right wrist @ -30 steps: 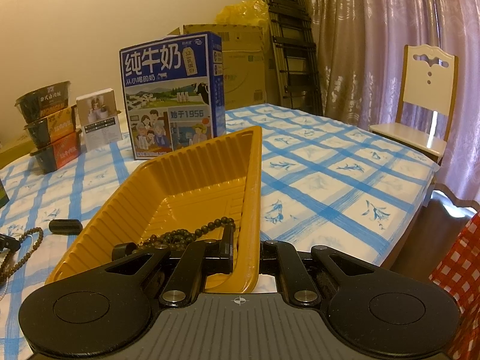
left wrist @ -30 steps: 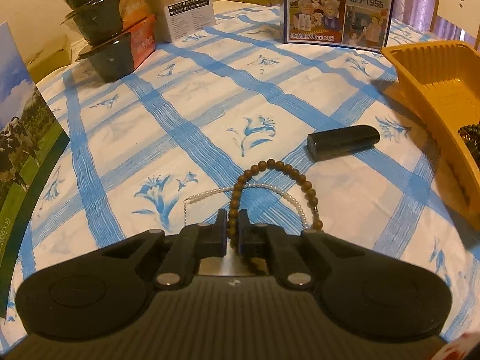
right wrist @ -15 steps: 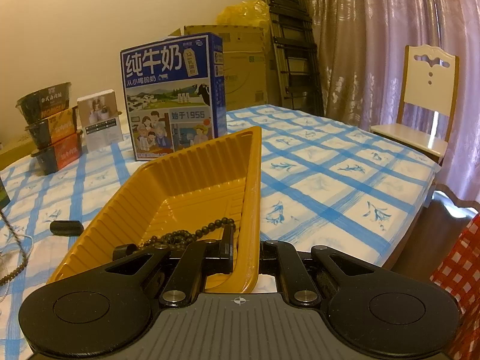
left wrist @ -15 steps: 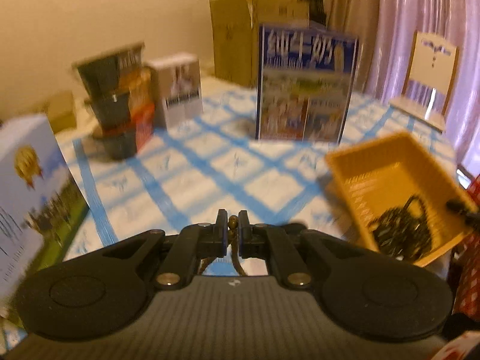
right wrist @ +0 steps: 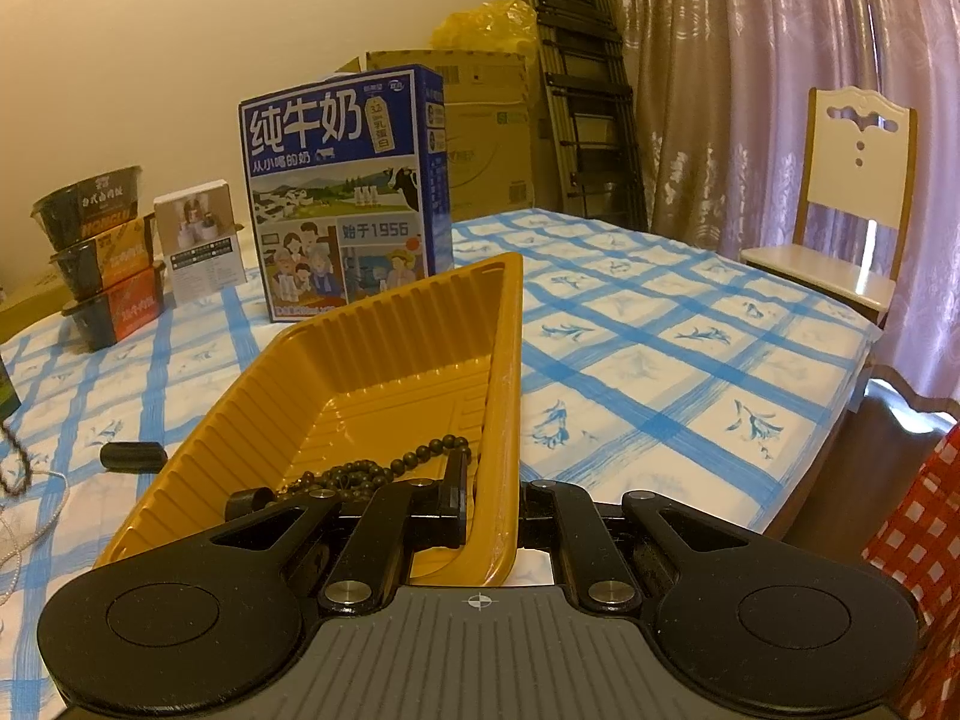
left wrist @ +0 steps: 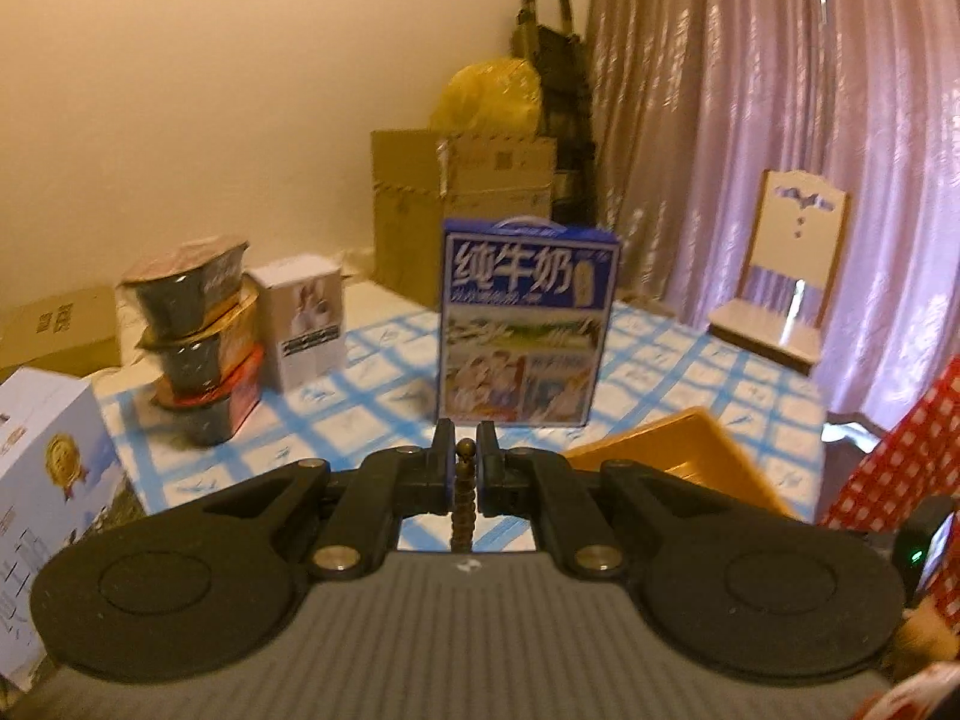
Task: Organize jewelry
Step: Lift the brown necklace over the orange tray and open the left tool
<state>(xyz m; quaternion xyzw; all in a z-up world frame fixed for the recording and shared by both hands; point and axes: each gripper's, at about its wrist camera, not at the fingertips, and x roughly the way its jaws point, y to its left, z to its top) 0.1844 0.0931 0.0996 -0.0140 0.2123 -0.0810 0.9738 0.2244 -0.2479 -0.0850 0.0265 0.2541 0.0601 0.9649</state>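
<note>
My left gripper (left wrist: 464, 461) is shut on a brown bead bracelet (left wrist: 463, 495) and holds it high above the table; its beads hang down between the fingers. The hanging bracelet shows at the left edge of the right wrist view (right wrist: 13, 459). My right gripper (right wrist: 491, 495) is shut on the near right wall of the yellow tray (right wrist: 384, 360). A dark bead string (right wrist: 384, 468) lies in the tray's near end. A white pearl necklace (right wrist: 30, 504) lies on the tablecloth at the left. The tray's corner shows in the left wrist view (left wrist: 672, 456).
A blue milk carton (right wrist: 345, 192) stands behind the tray. Stacked noodle bowls (right wrist: 102, 252) and a small white box (right wrist: 201, 246) stand at the back left. A black cylinder (right wrist: 132, 456) lies left of the tray. A chair (right wrist: 840, 204) stands beyond the table's right edge.
My left gripper has lifted the brown bracelet off the table and tilted up, toward the tray side. The pearl necklace stayed on the cloth. The right gripper has not moved.
</note>
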